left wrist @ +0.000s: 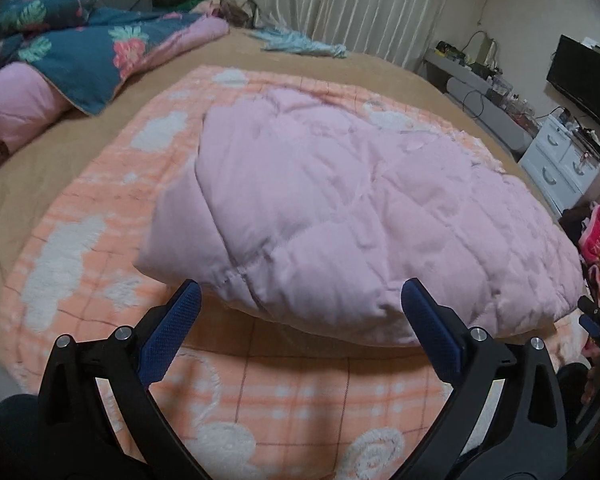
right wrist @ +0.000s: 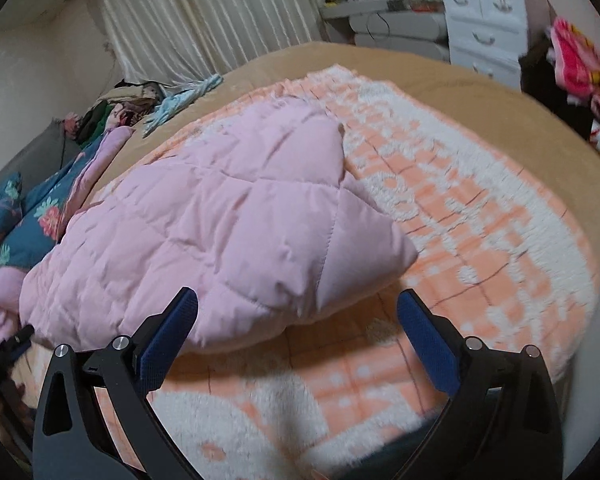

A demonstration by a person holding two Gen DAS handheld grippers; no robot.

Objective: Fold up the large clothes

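A pink quilted padded garment (left wrist: 340,208) lies folded in a thick bundle on an orange-and-white blanket (left wrist: 100,248) on the bed. It also shows in the right wrist view (right wrist: 220,232), with one corner pointing right. My left gripper (left wrist: 300,300) is open and empty, just in front of the bundle's near edge. My right gripper (right wrist: 298,308) is open and empty, just short of the bundle's near right corner. The right gripper's tip shows at the right edge of the left wrist view (left wrist: 594,316).
A blue floral quilt with pink lining (left wrist: 72,52) is heaped at the far left of the bed. A light blue cloth (left wrist: 300,42) lies near the curtain. White drawers (left wrist: 560,164), a grey desk and a TV (left wrist: 584,80) stand right of the bed. Bright pink clothes (right wrist: 576,64) hang beside the drawers.
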